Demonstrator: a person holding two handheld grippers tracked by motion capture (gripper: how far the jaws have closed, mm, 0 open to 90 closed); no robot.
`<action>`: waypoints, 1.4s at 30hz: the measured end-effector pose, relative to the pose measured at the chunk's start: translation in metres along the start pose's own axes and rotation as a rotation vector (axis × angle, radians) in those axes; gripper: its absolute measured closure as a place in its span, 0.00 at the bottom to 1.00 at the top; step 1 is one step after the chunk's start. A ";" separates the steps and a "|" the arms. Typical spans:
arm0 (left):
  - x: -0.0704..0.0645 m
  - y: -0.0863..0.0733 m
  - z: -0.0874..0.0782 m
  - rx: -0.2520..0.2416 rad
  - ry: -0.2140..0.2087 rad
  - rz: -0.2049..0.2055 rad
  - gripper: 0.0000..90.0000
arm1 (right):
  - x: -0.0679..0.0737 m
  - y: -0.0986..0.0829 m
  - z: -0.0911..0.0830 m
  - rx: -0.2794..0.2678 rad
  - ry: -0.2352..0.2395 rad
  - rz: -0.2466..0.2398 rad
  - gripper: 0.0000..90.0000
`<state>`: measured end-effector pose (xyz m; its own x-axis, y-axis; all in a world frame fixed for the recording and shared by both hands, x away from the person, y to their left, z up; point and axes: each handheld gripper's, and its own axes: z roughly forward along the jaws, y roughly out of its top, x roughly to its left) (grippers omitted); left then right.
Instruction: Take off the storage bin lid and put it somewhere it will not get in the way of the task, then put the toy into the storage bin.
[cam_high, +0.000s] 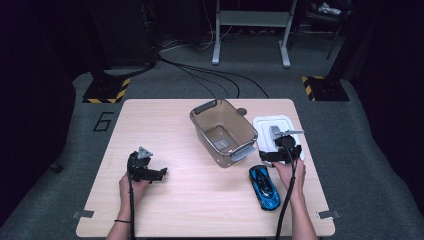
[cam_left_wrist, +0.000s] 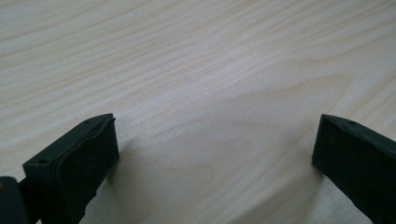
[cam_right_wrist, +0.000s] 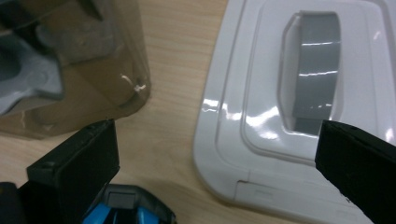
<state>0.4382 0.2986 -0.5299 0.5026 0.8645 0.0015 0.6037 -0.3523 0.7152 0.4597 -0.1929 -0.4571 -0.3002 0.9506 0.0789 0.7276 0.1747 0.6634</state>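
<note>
A clear brownish bin (cam_high: 222, 131) with grey latches stands empty and uncovered at the table's middle. Its white lid (cam_high: 265, 125) with a grey handle (cam_high: 280, 132) lies flat to the right of it. A blue toy car (cam_high: 264, 187) rests near the front right. My right gripper (cam_high: 281, 150) hovers open at the lid's near edge; in the right gripper view the jaws stand wide apart over the lid (cam_right_wrist: 261, 116), the bin wall (cam_right_wrist: 70, 60) and the car's tip (cam_right_wrist: 126, 212). At the left, my left gripper (cam_high: 150, 172) is open and empty over bare wood (cam_left_wrist: 210, 70).
The light wooden table (cam_high: 200, 200) has bare room across its left half and front. Beyond its far edge lie floor cables (cam_high: 215, 75), a metal frame's legs (cam_high: 250, 35) and stands with yellow-black striped bases (cam_high: 105, 92).
</note>
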 end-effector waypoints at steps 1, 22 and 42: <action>0.000 0.000 0.000 -0.001 0.000 -0.001 0.00 | 0.003 -0.001 0.000 0.003 0.004 -0.006 0.00; 0.000 0.000 0.000 0.004 -0.002 0.000 0.00 | 0.033 -0.024 -0.003 0.078 0.080 -0.043 0.00; 0.000 0.000 0.000 0.001 -0.001 -0.001 0.00 | 0.055 -0.039 0.013 0.134 0.046 -0.063 0.16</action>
<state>0.4381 0.2987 -0.5298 0.5029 0.8644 -0.0001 0.6051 -0.3520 0.7141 0.4231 -0.1441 -0.4881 -0.3741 0.9242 0.0762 0.7810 0.2697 0.5632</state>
